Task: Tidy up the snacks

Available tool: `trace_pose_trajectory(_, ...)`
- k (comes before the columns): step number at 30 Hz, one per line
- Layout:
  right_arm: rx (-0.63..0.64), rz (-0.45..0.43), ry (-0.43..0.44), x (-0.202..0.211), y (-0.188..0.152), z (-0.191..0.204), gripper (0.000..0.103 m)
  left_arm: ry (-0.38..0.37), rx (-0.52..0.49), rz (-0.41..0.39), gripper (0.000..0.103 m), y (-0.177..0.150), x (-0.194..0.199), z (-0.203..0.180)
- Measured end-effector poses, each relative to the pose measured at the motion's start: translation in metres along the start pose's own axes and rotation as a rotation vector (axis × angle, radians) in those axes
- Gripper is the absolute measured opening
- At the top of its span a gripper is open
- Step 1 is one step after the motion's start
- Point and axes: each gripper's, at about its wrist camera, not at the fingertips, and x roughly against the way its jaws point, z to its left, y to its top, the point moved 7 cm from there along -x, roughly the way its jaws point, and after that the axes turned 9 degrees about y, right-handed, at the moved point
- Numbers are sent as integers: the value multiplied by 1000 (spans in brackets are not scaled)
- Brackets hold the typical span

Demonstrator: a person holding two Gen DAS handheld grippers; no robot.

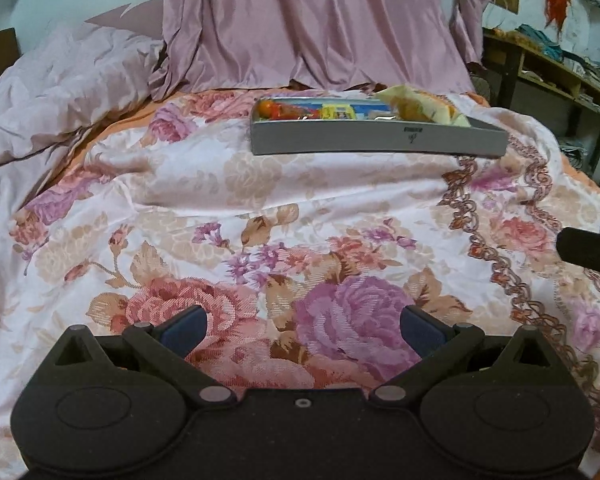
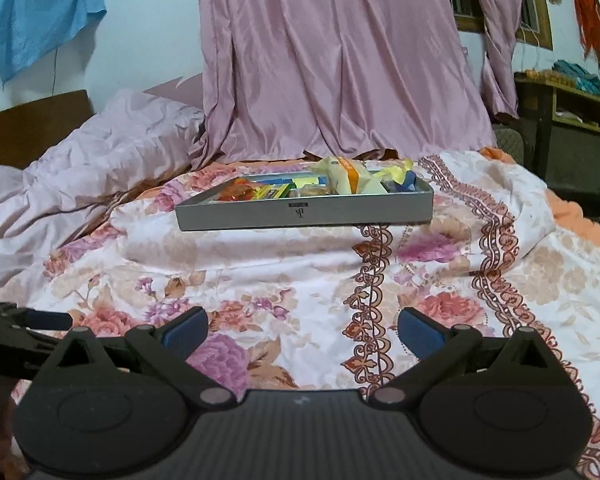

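Seen at upper centre of both wrist views: a shallow grey tray set on a floral bedspread, its long side wall facing the cameras and stamped with a small dark logo. Packed inside, a jumble of snacks: an orange-red packet at the tray's left end, a yellow wrapper beside it toward the middle, a strip of blue packaging behind, and a pale yellow bag rising above the rim at the right end. Left gripper at bottom of its own frame, blue-padded fingers spread wide over a purple rose, nothing between them. Right gripper likewise held wide apart and empty, low over the patterned border of the cloth, well short of the tray. Pink curtain hung behind the bed; wooden shelves at far right.
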Motion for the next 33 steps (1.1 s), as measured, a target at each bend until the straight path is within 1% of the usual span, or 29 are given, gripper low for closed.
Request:
trace_pose_trajectory(5, -55, 22, -11, -4, -4, -9, 103, -16, 11, -5, 102, 2, -1, -1)
trace_pose_trajectory(14, -36, 39, -37, -6, -7, -9, 103, -21, 10, -29, 102, 4, 5, -1)
trace_pose_trajectory(33, -31, 48, -28, -8, -8, -7, 103, -24, 9, -36, 102, 5, 8, -1)
